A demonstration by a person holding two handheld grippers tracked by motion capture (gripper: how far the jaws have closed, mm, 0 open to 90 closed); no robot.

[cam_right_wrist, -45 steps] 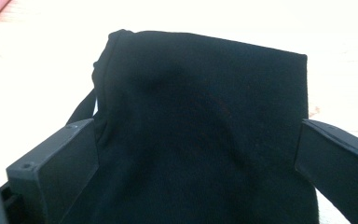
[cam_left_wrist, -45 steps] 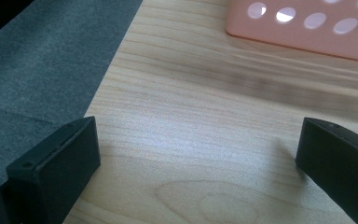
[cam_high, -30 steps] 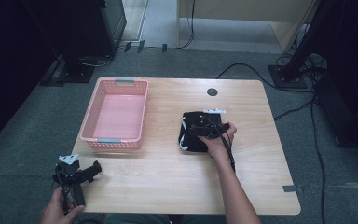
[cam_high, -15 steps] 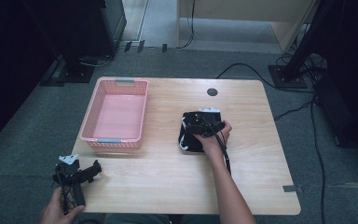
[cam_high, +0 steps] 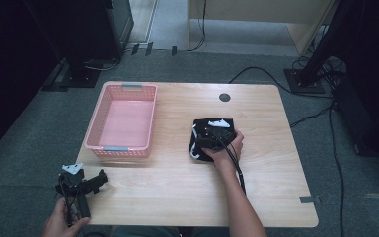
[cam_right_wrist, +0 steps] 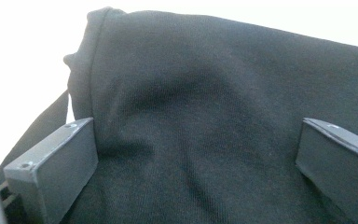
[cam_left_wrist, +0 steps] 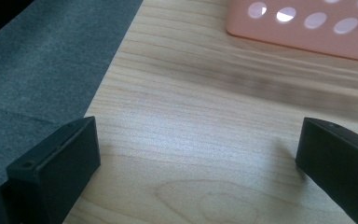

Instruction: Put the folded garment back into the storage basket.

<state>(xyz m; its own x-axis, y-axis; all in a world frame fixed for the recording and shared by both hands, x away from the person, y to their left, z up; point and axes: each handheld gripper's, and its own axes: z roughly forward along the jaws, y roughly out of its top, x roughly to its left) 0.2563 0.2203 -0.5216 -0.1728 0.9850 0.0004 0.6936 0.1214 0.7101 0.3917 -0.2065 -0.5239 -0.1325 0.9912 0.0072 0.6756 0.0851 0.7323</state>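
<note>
Wooden table (cam_high: 177, 192) on grey carpet (cam_high: 24, 138); both claws gape, right claw (cam_right_wrist: 196, 154) over black cloth (cam_right_wrist: 214, 93).

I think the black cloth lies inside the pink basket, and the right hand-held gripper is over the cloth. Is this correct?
Not quite. The black cloth lies on the table, to the right of the pink basket, as the high view shows. The right hand-held gripper is indeed over the cloth.

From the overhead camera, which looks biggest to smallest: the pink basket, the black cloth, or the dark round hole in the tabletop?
1. Pink basket, clearly largest.
2. Black cloth, partly covered by the right tool and hand, so its full extent is unsure.
3. Round hole, smallest.
</note>
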